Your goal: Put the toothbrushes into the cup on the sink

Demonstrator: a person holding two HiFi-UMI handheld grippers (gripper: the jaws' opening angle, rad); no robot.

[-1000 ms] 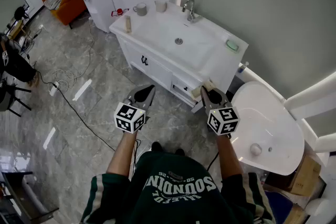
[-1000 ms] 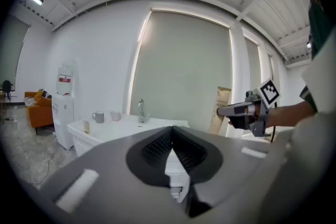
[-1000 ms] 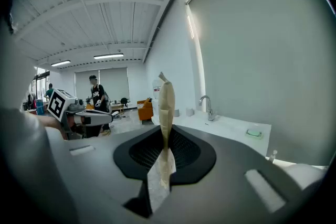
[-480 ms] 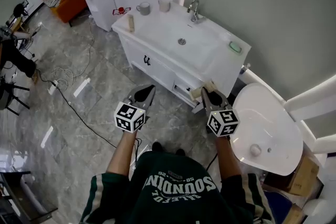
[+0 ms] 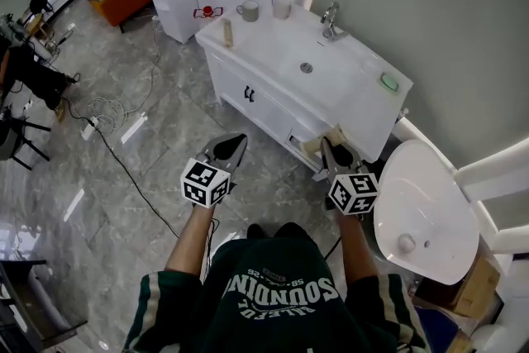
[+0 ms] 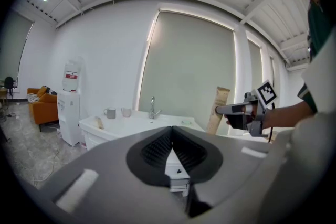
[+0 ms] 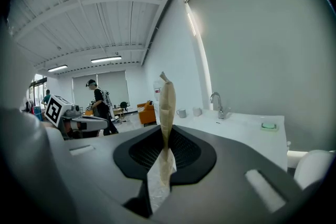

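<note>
Right tongs (image 7: 166,139) pinch a tan paper-wrapped toothbrush (image 7: 167,107), which stands upright between the closed jaws (its lower end hangs below them). Left tongs (image 6: 171,136) are pressed together with nothing between them. Both hover over the floor, well apart from the white sink table (image 5: 273,54), where a grey mug (image 5: 247,10) and a paler cup (image 5: 281,7) stand beside the tap (image 5: 331,15).

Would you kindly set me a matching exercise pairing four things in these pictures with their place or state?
Things:
1. left tongs
2. right tongs
3. green soap
4. grey mug

Places or states:
A. right end of the counter in the head view
B. shut, nothing between them
C. left end of the counter in the head view
D. shut on a beige packet

Pairs: 1-B, 2-D, 3-A, 4-C.
</note>
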